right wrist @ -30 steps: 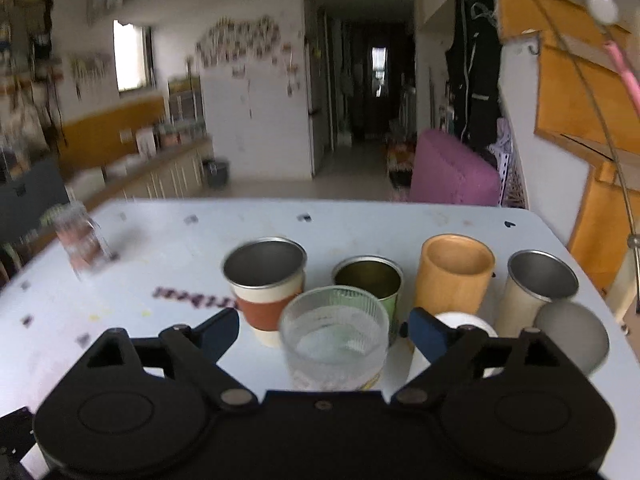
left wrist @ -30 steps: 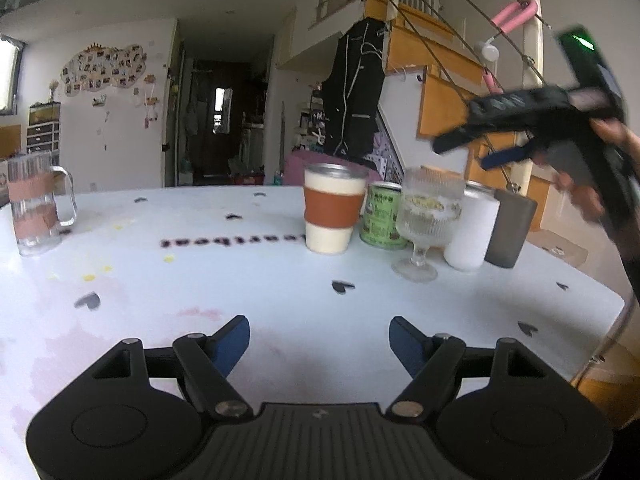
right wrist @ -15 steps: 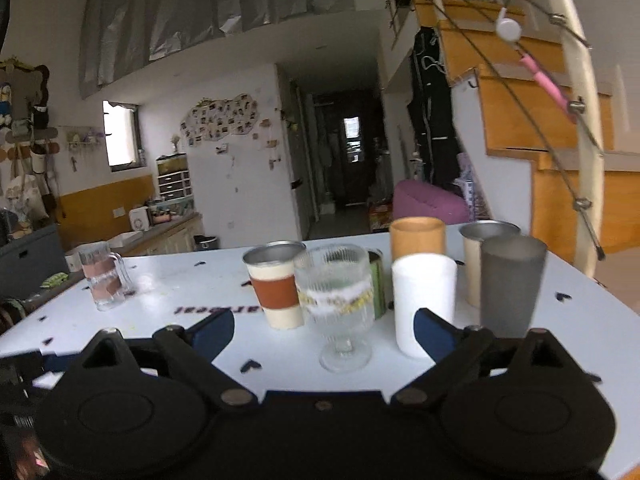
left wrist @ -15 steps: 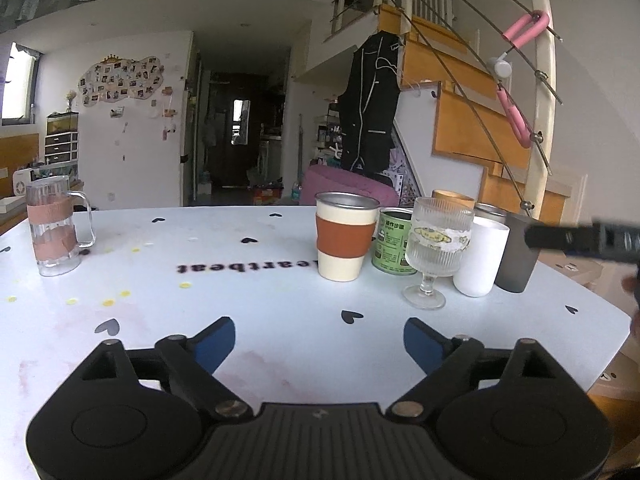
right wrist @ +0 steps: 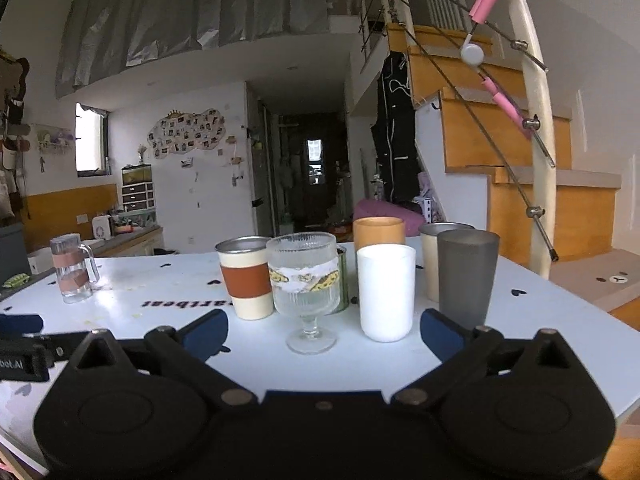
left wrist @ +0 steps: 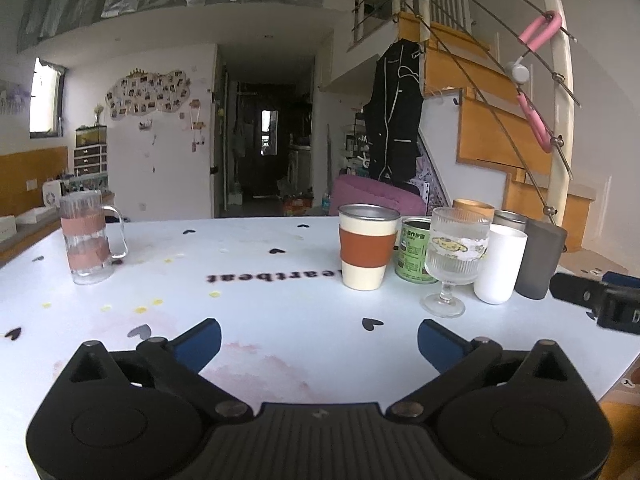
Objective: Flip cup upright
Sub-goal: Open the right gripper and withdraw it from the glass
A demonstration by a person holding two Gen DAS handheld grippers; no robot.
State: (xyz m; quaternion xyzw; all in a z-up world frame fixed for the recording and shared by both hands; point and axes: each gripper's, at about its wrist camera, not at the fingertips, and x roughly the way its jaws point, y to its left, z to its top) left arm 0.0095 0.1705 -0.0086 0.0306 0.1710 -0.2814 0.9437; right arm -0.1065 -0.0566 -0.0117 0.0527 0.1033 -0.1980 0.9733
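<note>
Moved: right tongs (right wrist: 324, 328) have come down from looking into the cups from above to worktop (right wrist: 540, 312) level, facing the cluster; left tongs (left wrist: 320, 336) have barely shifted.
Right tongs: wide apart, holding nothing.
Left tongs: wide apart, empty, low over bare worktop, with the cluster ahead and off to their right.
Cup: white cup (right wrist: 386, 292) stands in the front row between goblet (right wrist: 306, 280) and grey cup (right wrist: 466, 276). Its top reads as closed, so it is probably the inverted one. Whether the grey cup is also upside down cannot be told.
Axis: vertical, base apparently uppermost.
Bearing: white cup sits just right of the right tongs' centre line, close ahead.
Nearer hand: right, in my judgement.
Next move: a slight rightward shift to straddle the white cup.
Risk: goblet and grey cup stand close beside it, leaving little room for the fingers.
</note>
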